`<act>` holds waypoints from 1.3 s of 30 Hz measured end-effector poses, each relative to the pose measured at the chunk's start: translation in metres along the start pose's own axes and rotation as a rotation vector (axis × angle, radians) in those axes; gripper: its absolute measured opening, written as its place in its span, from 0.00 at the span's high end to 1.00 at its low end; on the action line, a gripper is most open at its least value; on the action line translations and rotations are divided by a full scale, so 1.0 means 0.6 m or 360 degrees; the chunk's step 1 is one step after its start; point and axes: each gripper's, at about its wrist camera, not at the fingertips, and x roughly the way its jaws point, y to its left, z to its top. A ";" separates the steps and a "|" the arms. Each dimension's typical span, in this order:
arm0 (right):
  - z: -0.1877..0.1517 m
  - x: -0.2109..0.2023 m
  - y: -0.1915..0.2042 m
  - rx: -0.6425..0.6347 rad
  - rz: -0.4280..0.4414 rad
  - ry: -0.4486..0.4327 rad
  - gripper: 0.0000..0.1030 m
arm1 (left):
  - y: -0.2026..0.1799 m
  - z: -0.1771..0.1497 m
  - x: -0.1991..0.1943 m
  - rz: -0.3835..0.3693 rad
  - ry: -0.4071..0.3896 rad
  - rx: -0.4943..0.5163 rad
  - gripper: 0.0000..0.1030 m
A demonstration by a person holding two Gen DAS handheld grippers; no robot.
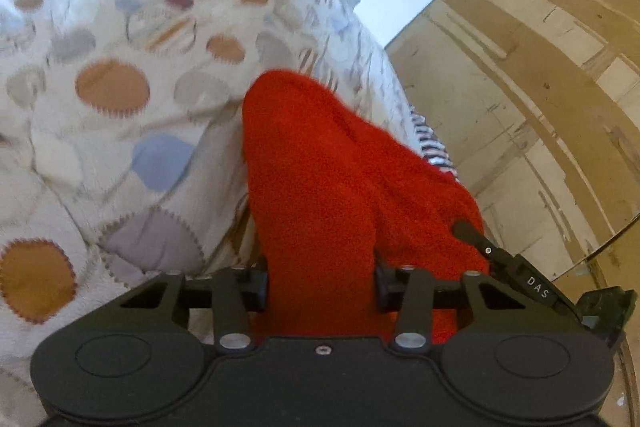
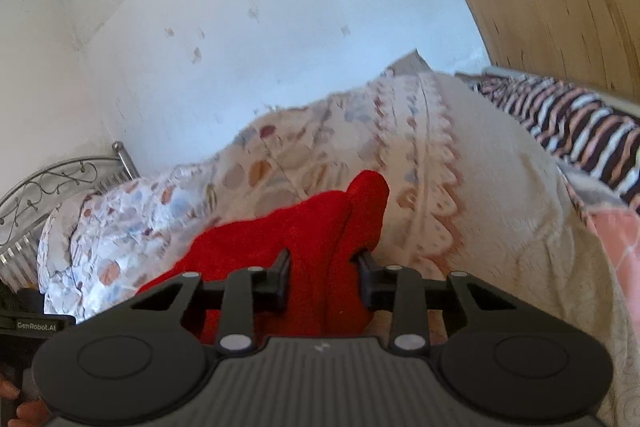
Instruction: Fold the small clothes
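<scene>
A small red fleece garment is held up between both grippers over a bed. My left gripper is shut on one bunched part of it, the cloth filling the gap between the fingers. My right gripper is shut on another part of the same red garment, which rises in a fold ahead of the fingers. The right gripper's finger shows at the garment's right edge in the left wrist view. The rest of the garment hangs out of sight below.
A cream quilt with coloured dots covers the bed. A striped cloth lies at the far right. A metal headboard stands at the left, a wooden wardrobe at the right, a white wall behind.
</scene>
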 end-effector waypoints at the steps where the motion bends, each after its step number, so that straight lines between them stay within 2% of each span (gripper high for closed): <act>1: 0.007 -0.002 0.013 0.0016 0.0021 -0.0013 0.66 | -0.007 0.006 -0.016 -0.0010 -0.0026 0.0005 0.57; 6: 0.022 0.033 0.084 0.0085 0.0200 -0.0070 0.66 | -0.010 0.054 -0.119 0.0020 -0.0201 0.0085 0.58; 9: 0.014 0.091 0.139 0.0111 0.0314 -0.0059 0.66 | 0.012 0.091 -0.173 0.0118 -0.0284 0.0097 0.57; 11: 0.003 0.139 0.175 0.0138 0.0360 -0.0009 0.66 | 0.035 0.110 -0.201 0.0226 -0.0330 0.0108 0.57; 15: -0.028 0.228 0.220 0.0170 0.0355 0.0133 0.66 | 0.099 0.133 -0.215 0.0387 -0.0343 0.0067 0.56; 19: -0.073 0.277 0.228 0.0074 0.0211 0.0263 0.64 | 0.177 0.123 -0.178 0.0524 -0.0223 0.0006 0.54; 21: -0.083 0.277 0.214 0.0086 0.0214 0.0263 0.59 | 0.206 0.107 -0.164 0.0545 -0.0225 -0.0032 0.47; 23: -0.088 0.273 0.210 0.0071 0.0216 0.0267 0.55 | 0.222 0.086 -0.168 0.0534 -0.0297 -0.0032 0.41; 27: -0.092 0.267 0.232 -0.0073 0.0158 0.0248 0.45 | 0.224 0.070 -0.164 0.0564 -0.0362 -0.0023 0.27; 29: -0.095 0.248 0.240 -0.0123 0.0143 0.0235 0.39 | 0.221 0.061 -0.161 0.0587 -0.0382 -0.0010 0.23; 34: -0.082 0.196 0.253 -0.0213 0.0116 0.0153 0.14 | 0.201 0.056 -0.178 0.0688 -0.0368 0.0027 0.08; 39: -0.058 0.126 0.279 -0.0275 0.0093 0.0022 0.01 | 0.156 0.054 -0.218 0.0713 -0.0405 0.0081 0.02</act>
